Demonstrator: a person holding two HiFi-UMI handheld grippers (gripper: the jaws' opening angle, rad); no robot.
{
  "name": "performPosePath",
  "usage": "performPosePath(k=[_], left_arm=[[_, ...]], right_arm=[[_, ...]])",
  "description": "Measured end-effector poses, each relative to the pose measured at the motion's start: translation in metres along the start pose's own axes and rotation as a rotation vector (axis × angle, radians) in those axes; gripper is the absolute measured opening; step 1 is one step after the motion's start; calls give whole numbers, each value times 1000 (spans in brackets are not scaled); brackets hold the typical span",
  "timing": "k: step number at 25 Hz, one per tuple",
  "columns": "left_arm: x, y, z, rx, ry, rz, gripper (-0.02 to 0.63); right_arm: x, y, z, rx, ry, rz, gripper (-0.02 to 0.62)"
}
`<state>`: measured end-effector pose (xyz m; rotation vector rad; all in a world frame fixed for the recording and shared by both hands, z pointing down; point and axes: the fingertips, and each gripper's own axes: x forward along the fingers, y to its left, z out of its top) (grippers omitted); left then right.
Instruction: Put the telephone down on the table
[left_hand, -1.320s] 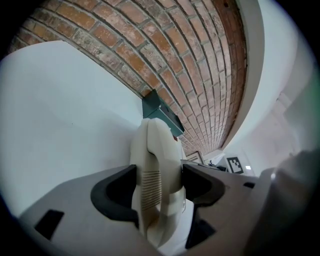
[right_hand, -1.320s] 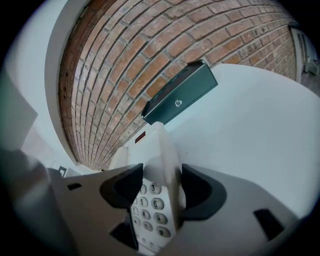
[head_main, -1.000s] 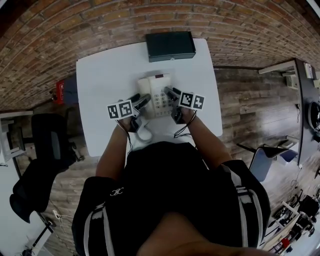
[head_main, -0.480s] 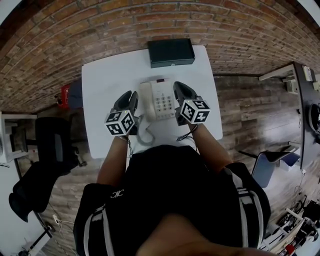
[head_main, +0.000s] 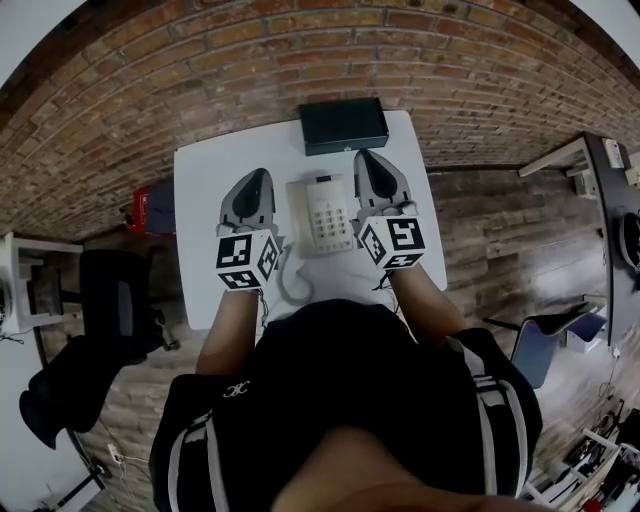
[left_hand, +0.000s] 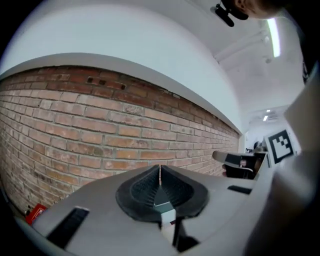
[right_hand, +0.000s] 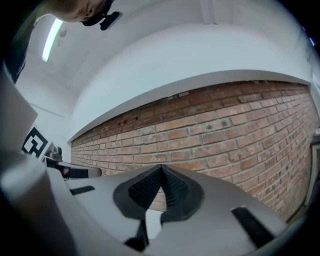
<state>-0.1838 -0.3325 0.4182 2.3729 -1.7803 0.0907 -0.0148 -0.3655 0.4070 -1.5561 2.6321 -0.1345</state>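
White table (head_main: 200, 200) by brick wall: telephone (head_main: 327, 212) sits flat on it, between and below left gripper (head_main: 252, 190) and right gripper (head_main: 372, 175). Both jaws closed tight, holding nothing. Looks placed; advise retreating clear of the cord (head_main: 290, 285).

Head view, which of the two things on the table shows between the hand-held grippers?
The white telephone with the keypad; the dark box sits beyond it at the far edge of the table.

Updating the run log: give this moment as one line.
telephone: on table | left tool: shut, empty | right tool: shut, empty | position: one each side of telephone, not touching it
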Motion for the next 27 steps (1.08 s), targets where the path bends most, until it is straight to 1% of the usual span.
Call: performPosePath(k=[2,6,12,19,27], left_arm=[[-4,-4,10,25,-30,13,11],[-10,-6,23,24,-79,32,11],[-13,-2,22,30,-71,49,11],[-14,1,15,35,-42,56,11],[-13,2,8,2,-30,37,11]], right_arm=[[-2,2,8,-23,-6,8,-2],[-2,6,1,7,31,36,-2],[-2,14,4,0,16,41,-2],[-1,18,-3,13,34,49,-2],[1,20,-14,28,66,62,-2]])
